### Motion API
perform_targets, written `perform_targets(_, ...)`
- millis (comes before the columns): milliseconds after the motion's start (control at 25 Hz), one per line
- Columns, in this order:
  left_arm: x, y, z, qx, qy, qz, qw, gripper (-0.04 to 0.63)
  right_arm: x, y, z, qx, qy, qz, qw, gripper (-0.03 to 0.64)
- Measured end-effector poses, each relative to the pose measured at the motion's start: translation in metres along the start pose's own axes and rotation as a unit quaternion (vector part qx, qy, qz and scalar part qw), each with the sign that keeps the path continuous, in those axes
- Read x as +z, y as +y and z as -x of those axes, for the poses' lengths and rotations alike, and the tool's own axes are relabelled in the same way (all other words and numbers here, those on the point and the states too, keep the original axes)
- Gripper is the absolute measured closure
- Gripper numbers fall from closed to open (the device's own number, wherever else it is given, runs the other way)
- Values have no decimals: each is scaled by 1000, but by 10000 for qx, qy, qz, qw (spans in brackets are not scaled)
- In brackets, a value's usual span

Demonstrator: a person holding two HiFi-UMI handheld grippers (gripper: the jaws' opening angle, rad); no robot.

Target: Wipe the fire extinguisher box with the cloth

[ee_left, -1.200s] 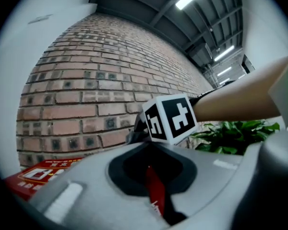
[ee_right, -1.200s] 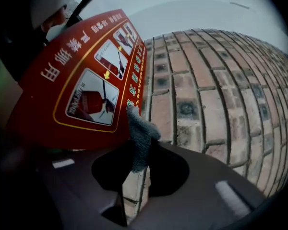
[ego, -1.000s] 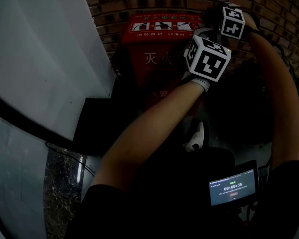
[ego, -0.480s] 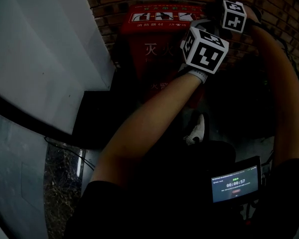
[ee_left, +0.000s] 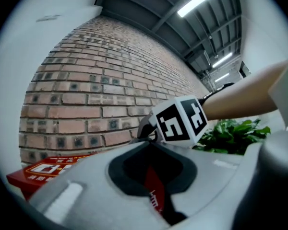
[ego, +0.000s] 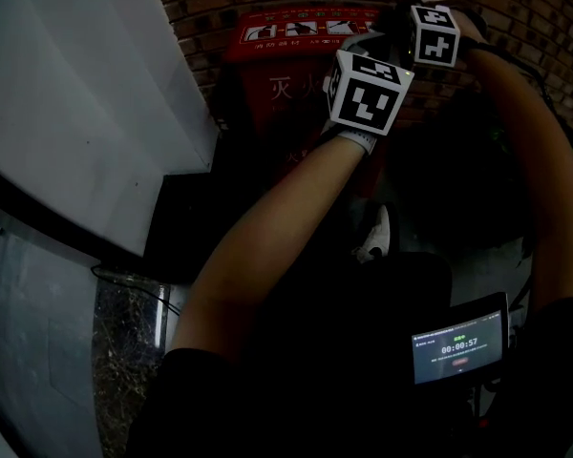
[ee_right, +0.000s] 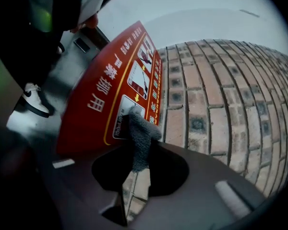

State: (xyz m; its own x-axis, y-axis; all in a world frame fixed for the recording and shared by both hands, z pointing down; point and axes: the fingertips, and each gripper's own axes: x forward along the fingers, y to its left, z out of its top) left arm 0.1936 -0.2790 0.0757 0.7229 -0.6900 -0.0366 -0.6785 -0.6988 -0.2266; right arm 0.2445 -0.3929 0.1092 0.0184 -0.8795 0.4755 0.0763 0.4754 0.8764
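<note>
up at the back edge of the red fire extinguisher box (ego: pixel 282 89), by the brick wall (ee_right: pixel 221 104), the right gripper (ee_right: pixel 136 169) pinches the grey cloth (ee_right: pixel 140 138) right over the top label, so it looks nearest for wiping, while the left gripper (ee_left: pixel 156 195) hangs just beside it, jaws pressed together on nothing.

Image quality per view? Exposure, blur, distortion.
Head view: badly underexposed, red fire extinguisher box dim. Left gripper view: well lit, heavy fisheye bending the brick wall, near foreground soft. Right gripper view: dark vignette, grey textured cloth sharp.
</note>
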Motion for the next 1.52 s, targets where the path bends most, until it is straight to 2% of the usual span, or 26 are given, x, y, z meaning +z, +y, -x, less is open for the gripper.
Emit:
perform_targets(160,2,-6,14,33,57,-118,9999,598,7,12,21,88,-49,54,9999,552)
perform_targets(440,-1,-11,34,8,172,-15,9999,598,18,33,54,262,-140,90,9995,553)
perform_targets(640,-3,-8,45,133,221,16,9997,598,25,44,74,356,-220,74,9991,554)
perform_targets(760,4,-15,60,7,147,200,9997,598,36,39,89,144,-546,-404,9976,552)
perform_targets(880,4,-16,70,-137,26,177,9997,598,56,30,111,-150,-1206,-1278,9843,552)
perform_targets(960,-2,-14,80,-238,28,112,9997,598,71,30,126,-296,-1762,-2012,9631,552)
perform_targets(1000,-6,-13,88,-294,54,91,9995,598,80,31,135,-369,-2087,-2412,9471,552)
perform_targets(1120,-17,-8,116,-477,0,65,9988,598,101,41,165,-609,-3059,-3535,8819,551)
perform_targets(1200,-27,-2,137,-524,-112,137,9985,598,114,60,176,-634,-3538,-4055,8405,549)
perform_targets(1360,-54,10,177,-583,-409,531,9960,598,132,117,170,-353,-4068,-4884,7712,549)
perform_targets(1440,-71,13,195,-542,-459,526,9961,598,140,141,168,-283,-4169,-5112,7510,549)
perform_targets(1520,-89,9,209,-549,-427,455,9965,598,145,163,168,-290,-4193,-5273,7385,549)
